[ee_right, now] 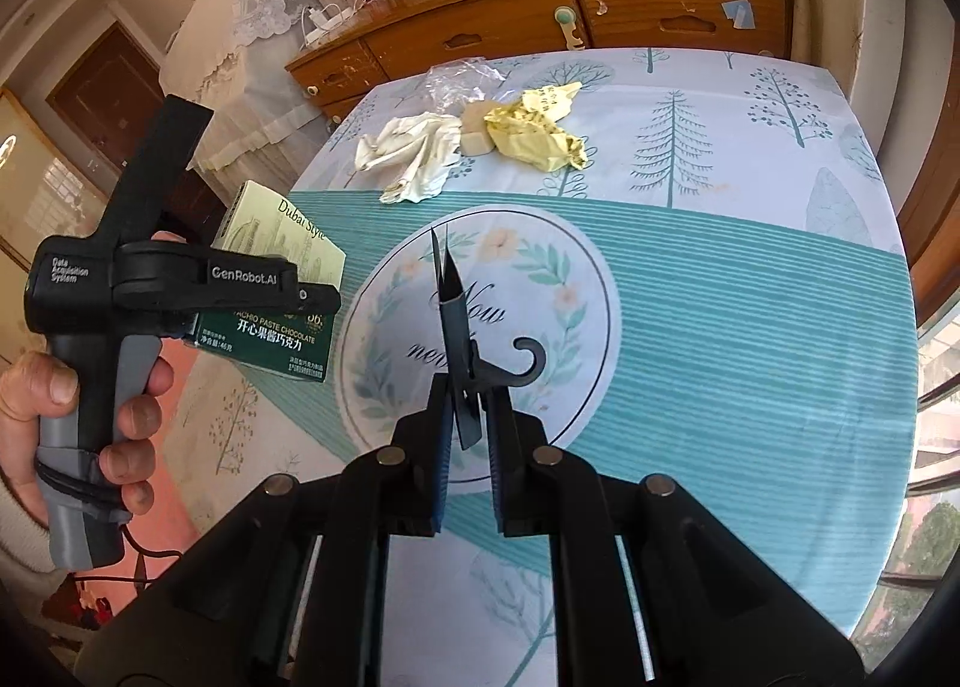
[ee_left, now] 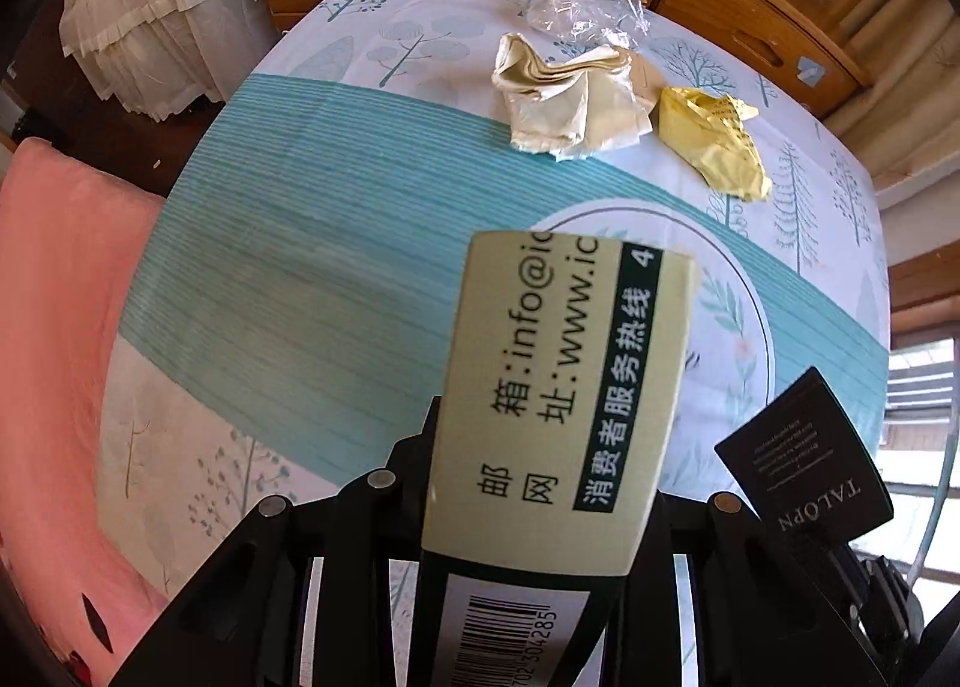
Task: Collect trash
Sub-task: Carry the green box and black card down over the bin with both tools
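My left gripper [ee_left: 540, 477] is shut on a pale green chocolate box [ee_left: 558, 375], held above the table; the box also shows in the right wrist view [ee_right: 282, 243] beside the left gripper [ee_right: 312, 297]. My right gripper [ee_right: 468, 405] is shut on a black card tag [ee_right: 453, 321] with a hook, seen edge-on; the tag shows in the left wrist view [ee_left: 804, 459] at the right. On the far part of the table lie a crumpled cream paper [ee_left: 570, 105], a crumpled yellow wrapper [ee_left: 714, 141] and a clear plastic bag [ee_left: 582, 12].
The table has a teal and white tree-print cloth [ee_right: 720, 297]. A wooden drawer cabinet [ee_right: 540, 21] stands behind it. A pink cushion [ee_left: 60, 297] lies at the left. A window is at the right edge.
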